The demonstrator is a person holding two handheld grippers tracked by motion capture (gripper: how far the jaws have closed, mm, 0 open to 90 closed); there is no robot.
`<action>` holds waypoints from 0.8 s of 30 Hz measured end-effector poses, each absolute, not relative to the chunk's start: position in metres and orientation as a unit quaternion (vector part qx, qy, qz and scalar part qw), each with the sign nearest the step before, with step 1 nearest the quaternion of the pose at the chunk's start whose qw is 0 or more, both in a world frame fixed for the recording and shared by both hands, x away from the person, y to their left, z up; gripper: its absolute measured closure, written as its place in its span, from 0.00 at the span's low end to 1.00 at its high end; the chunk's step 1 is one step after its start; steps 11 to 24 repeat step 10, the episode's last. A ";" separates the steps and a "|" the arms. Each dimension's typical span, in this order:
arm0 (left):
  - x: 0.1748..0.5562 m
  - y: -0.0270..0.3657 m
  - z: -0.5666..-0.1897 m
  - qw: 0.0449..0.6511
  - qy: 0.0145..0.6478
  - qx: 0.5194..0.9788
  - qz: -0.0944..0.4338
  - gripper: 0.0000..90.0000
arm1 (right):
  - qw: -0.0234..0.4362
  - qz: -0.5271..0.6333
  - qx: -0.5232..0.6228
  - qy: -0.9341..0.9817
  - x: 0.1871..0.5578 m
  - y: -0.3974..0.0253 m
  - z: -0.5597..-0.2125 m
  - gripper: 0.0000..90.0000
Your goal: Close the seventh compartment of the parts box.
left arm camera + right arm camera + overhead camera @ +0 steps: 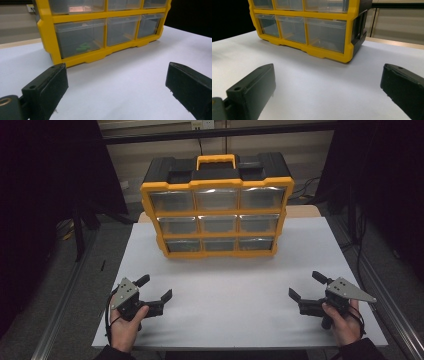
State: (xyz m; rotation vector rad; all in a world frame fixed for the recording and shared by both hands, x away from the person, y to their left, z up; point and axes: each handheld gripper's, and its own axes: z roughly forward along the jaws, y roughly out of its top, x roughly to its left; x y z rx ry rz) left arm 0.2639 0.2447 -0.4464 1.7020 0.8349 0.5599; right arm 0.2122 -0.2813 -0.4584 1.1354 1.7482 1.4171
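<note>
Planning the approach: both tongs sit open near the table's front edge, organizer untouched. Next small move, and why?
Probably ease the left tongs forward toward the organizer's bottom-left drawer: green pieces show inside it, every drawer looks shut, and both tongs, right tongs included, stand open, holding nothing, well short of it.

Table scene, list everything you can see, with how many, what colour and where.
Organizer: one, yellow frame, black top, upright at the table's far middle.
Drawers: nine, clear, three rows of three in its front.
Green bits: a few, inside the bottom-left drawer.
Table: one, white.
Left gripper: one, black, open, near left, in the left hand.
Right gripper: one, black, open, near right, in the right hand.
</note>
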 end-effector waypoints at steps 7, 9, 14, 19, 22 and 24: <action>0.266 0.244 -0.450 0.548 0.361 0.719 0.228 0.05 | 0.305 0.534 0.431 0.661 0.213 -0.282 -0.459 0.00; 0.267 0.245 -0.451 0.549 0.359 0.720 0.228 0.05 | 0.304 0.534 0.431 0.661 0.213 -0.282 -0.459 0.00; 0.267 0.244 -0.451 0.549 0.361 0.719 0.227 0.05 | 0.305 0.534 0.431 0.661 0.213 -0.282 -0.459 0.00; 0.267 0.244 -0.451 0.549 0.361 0.719 0.227 0.05 | 0.305 0.534 0.431 0.661 0.213 -0.282 -0.459 0.00; 0.267 0.244 -0.451 0.549 0.361 0.719 0.227 0.05 | 0.305 0.534 0.431 0.661 0.213 -0.282 -0.459 0.00; 0.267 0.244 -0.451 0.549 0.361 0.719 0.227 0.05 | 0.305 0.534 0.431 0.661 0.213 -0.282 -0.459 0.00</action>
